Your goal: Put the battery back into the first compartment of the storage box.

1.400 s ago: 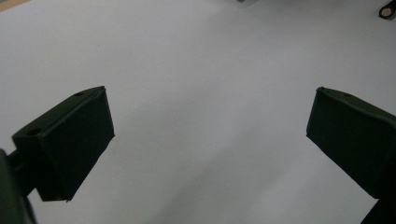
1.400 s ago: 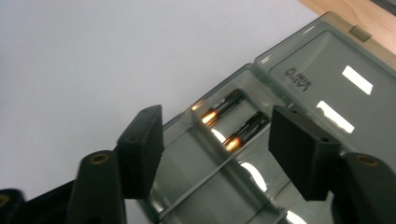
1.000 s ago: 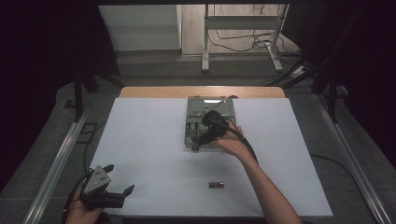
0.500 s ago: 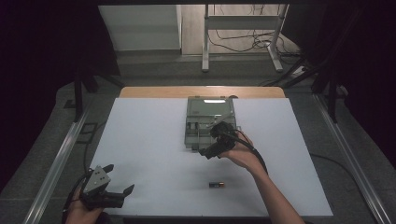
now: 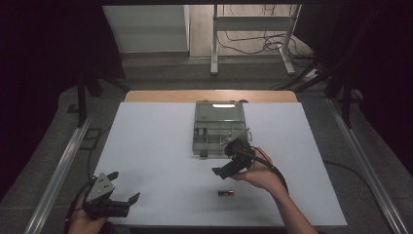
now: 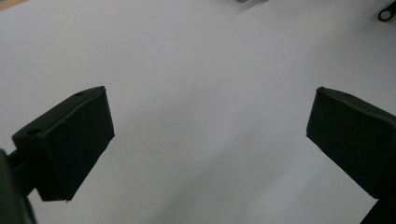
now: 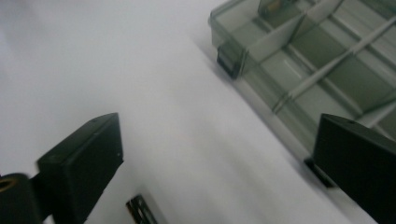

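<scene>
Fig.: your right gripper (image 5: 225, 170), fingers released and just narrowed a bit w/ nothing between, hovers betw. organizer box (image 5: 219, 127) at table's far edge and battery (image 5: 225, 193) nearer its near edge; left gripper (image 5: 117, 202) released at near-left corner; risk: a skewed approach could roll the battery away.

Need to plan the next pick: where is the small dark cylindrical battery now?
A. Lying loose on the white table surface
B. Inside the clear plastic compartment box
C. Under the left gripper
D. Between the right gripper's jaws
A: the small dark cylindrical battery lies alone on the white table surface, just nearer the person than the right gripper, whose jaws stand open and empty.
</scene>
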Motion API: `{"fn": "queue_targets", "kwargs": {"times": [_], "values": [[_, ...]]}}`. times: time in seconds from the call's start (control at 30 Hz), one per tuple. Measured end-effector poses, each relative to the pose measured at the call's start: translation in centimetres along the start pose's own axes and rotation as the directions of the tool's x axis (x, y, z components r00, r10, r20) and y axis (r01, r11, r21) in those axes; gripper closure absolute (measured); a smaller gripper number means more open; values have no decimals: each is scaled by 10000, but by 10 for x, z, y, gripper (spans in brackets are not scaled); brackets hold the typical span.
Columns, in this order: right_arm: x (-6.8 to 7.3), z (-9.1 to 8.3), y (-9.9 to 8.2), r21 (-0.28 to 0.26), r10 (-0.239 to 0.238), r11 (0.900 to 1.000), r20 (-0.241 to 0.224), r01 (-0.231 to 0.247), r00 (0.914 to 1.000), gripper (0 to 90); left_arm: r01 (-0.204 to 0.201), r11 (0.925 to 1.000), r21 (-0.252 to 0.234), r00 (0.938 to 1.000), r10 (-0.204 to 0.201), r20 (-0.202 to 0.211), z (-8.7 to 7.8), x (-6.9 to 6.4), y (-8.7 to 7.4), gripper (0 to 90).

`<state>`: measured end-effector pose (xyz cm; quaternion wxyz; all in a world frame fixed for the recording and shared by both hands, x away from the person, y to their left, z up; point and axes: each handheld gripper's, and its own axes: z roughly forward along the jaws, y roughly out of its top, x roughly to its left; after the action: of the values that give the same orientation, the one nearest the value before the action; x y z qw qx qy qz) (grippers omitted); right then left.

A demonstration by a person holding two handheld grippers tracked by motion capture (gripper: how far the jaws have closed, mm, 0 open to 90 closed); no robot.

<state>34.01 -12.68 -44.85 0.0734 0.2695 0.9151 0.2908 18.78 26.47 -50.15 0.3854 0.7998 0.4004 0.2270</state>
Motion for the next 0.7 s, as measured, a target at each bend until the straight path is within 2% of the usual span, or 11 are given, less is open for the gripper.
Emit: {"fn": "queue_targets", "kwargs": {"times": [0.17, 0.43, 0.57, 0.7], "values": [[8, -1, -12, 415, -202, 9989, 140, 196, 9997, 136, -28, 10000, 13, 10000, 28, -6, 0, -1, 0, 15], [16, -6, -28, 453, -361, 9984, 263, 349, 9990, 253, -53, 10000, 51, 10000, 53, 2, 1, -1, 0, 15], [21, -7, -34, 458, -462, 9979, 179, 453, 9988, 298, -93, 9999, 91, 10000, 93, -5, 1, -1, 1, 16], [27, -5, -40, 670, -761, 9949, 57, 756, 9971, 355, -118, 9999, 99, 9999, 118, -16, 1, -1, 1, 15]]}}
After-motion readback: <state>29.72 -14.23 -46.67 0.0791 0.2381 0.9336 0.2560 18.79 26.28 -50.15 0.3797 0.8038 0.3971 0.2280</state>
